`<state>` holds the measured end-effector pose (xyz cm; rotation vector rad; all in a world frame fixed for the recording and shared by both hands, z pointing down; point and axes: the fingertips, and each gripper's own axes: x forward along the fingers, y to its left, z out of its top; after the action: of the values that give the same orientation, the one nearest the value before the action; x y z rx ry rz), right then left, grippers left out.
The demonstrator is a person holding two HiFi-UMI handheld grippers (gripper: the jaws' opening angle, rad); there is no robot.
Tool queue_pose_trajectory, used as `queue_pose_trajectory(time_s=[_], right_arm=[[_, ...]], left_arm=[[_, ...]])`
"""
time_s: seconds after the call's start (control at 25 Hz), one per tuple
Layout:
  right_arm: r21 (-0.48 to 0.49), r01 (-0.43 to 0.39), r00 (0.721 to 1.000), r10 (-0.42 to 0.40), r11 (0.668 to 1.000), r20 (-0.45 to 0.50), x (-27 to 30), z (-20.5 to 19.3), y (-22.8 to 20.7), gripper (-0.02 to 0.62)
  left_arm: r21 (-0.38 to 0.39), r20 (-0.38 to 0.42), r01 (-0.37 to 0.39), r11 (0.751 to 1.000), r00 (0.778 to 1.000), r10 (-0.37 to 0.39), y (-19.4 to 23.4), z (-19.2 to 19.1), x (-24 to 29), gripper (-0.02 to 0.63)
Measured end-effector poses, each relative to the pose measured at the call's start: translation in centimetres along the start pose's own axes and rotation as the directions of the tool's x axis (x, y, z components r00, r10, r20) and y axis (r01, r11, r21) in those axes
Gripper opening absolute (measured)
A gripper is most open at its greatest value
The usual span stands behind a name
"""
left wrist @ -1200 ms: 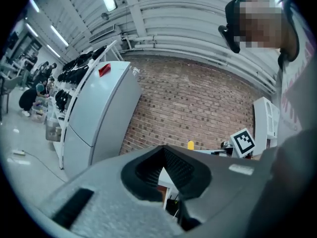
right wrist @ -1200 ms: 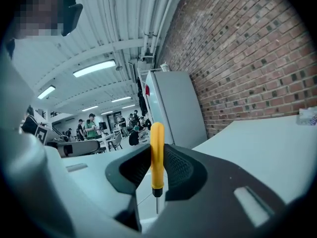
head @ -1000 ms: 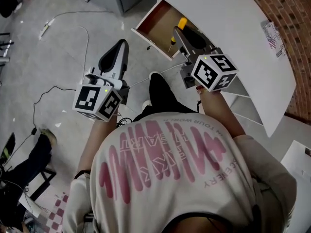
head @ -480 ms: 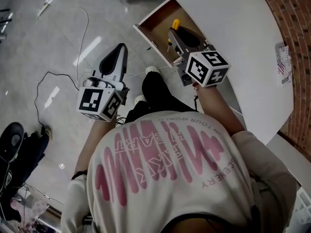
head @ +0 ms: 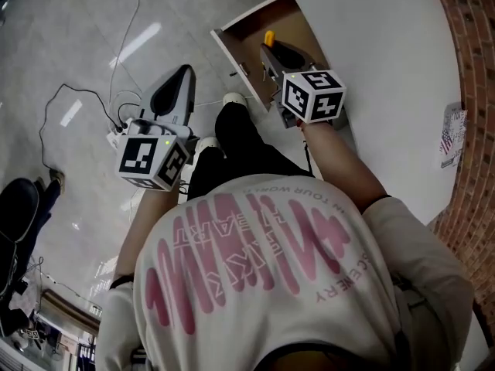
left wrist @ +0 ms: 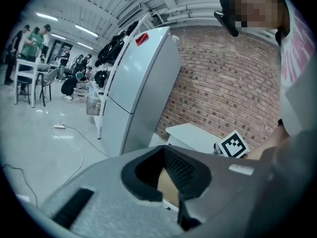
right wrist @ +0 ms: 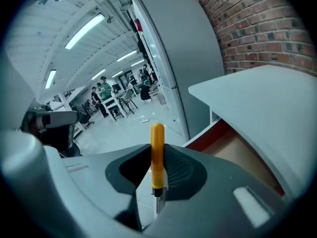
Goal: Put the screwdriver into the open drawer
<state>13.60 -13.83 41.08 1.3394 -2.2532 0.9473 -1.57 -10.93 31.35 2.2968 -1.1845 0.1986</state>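
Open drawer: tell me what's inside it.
Only bare brown bottom shows in the drawer. The right gripper with the screwdriver and the white tabletop hide the rest.

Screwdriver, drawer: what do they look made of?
Screwdriver: the handle looks like smooth orange-yellow plastic, uniform colour with a soft sheen; the shaft below it reads as bare grey metal. Drawer: the inside looks like matt brown wood or board, the front edge white, probably laminate or paint.
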Motion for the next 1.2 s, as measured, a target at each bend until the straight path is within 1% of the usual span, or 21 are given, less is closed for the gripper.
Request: queue_pose_trajectory(time_s=[0.16,0.36,0.48,0.64,0.8,0.96,1.2], right_arm=[[-0.015,-0.019,0.995,0.017,1.000,-0.101,2.6,-3.0,-1.7,0.091],[-0.039,-0.033,0.984,0.026,0.999,-0.177,4.8,-5.6,-2.6,0.091],[-0.043,-0.022,0.977,0.012,0.999,-0.211,5.8,-7.0,-3.3,0.091],[-0.041,0.016,0.964,-0.026,0.999,-0.263,7.1,-9.1,-4.2,0.091],[-0.050,0.070,0.944,-0.082,0.996,-0.321,8.1,-10.9,-5.6,0.091],[-0.038,0.091,0.928,-0.098,0.995,-0.359,8.6,-12.2,-6.2,0.091],[0.002,0.147,0.910,-0.134,0.989,-0.392,10.1,-13.7,-8.2,0.091]], left_arm=[[-0.033,-0.011,-0.049,0.998,0.999,0.048,0.8,-0.9,1.0,0.005],[-0.050,0.002,-0.091,0.995,0.996,0.091,2.4,-1.3,1.2,0.004],[-0.078,0.003,-0.116,0.990,0.993,0.117,3.3,-2.2,0.9,0.004],[-0.115,-0.011,-0.144,0.983,0.990,0.144,4.8,-3.8,-0.2,0.003],[-0.139,-0.016,-0.135,0.981,0.991,0.134,5.7,-4.4,-0.2,0.003],[-0.133,-0.039,-0.114,0.985,0.993,0.109,5.9,-4.7,-0.1,0.004],[-0.130,-0.070,-0.119,0.984,0.991,0.111,7.2,-5.4,-0.1,0.004]])
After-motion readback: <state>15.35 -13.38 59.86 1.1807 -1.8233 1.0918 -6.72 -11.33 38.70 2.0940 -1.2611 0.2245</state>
